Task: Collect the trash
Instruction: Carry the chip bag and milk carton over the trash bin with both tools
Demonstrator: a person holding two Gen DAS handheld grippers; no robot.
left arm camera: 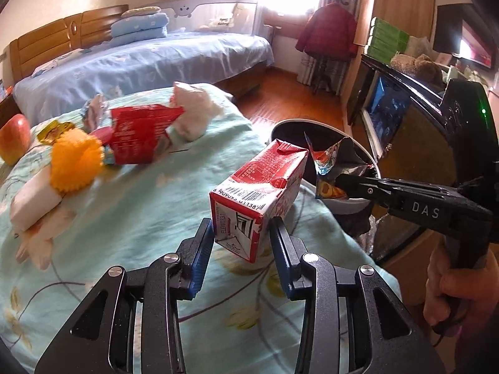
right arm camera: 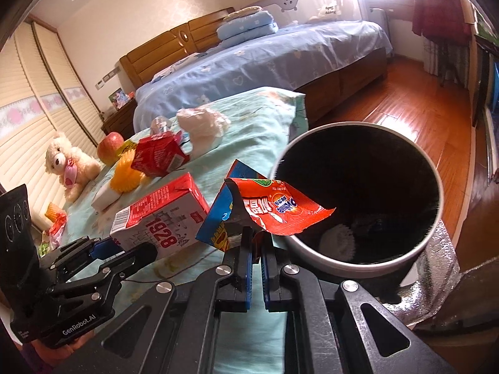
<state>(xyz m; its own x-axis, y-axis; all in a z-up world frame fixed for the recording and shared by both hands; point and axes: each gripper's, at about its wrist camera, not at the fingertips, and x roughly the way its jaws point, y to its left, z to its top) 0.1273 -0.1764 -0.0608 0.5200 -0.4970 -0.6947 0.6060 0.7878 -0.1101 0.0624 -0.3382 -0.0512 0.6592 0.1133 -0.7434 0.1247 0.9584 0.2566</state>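
While both loads hang near the bin (right arm camera: 436,187), the left gripper (left arm camera: 241,233) is clamped partway on a milk carton (left arm camera: 259,187): stiff, prob. empty & light, held by its base. The right gripper (right arm camera: 255,249), fully closed, pinches crinkly wrappers (right arm camera: 280,208): slippery, floppy.

A surface covered with a pale turquoise floral cloth (left arm camera: 131,205) carries the items. Lying on it: a red apple (left arm camera: 14,138), a yellow frilled paper cup (left arm camera: 76,160), a white folded tissue wad (left arm camera: 31,199), a crumpled red carton (left arm camera: 140,134) and a white crumpled plastic bag (left arm camera: 193,109). A cream teddy bear (right arm camera: 67,163) sits at its far end.
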